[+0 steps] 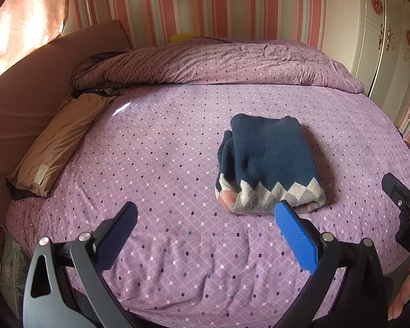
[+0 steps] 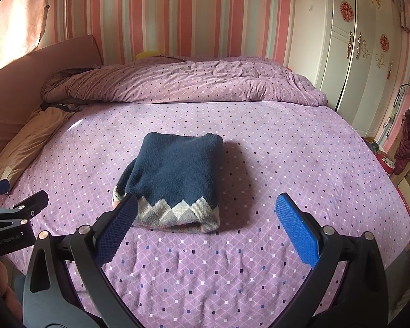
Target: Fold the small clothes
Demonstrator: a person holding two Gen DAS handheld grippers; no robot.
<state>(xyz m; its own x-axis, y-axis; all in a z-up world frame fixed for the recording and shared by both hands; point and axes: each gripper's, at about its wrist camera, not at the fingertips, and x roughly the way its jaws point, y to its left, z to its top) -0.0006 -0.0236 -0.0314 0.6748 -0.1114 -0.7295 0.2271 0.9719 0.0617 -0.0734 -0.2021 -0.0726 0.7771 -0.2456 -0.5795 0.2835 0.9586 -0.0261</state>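
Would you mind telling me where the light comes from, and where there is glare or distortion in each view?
Left wrist view: the curtain at upper left is blown out, and fisheye bows the bed edges. Right wrist view: the folded sweater casts its shadow to the right, so light comes from the left; a small glint shows on the sheet near the pillow.

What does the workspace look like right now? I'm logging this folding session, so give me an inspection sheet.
Surface: bed sheet, purple with small diamonds, slightly wrinkled near the front.
Job's things: sweater, navy with a zigzag hem, lying folded on the sheet.
Clutter: brown pillow at left; bunched duvet at the back.
Grippers: left hand-held gripper and right hand-held gripper both open, holding nothing.
Cables: nothing seen on the bed.
Surroundings: striped wall, white wardrobe.
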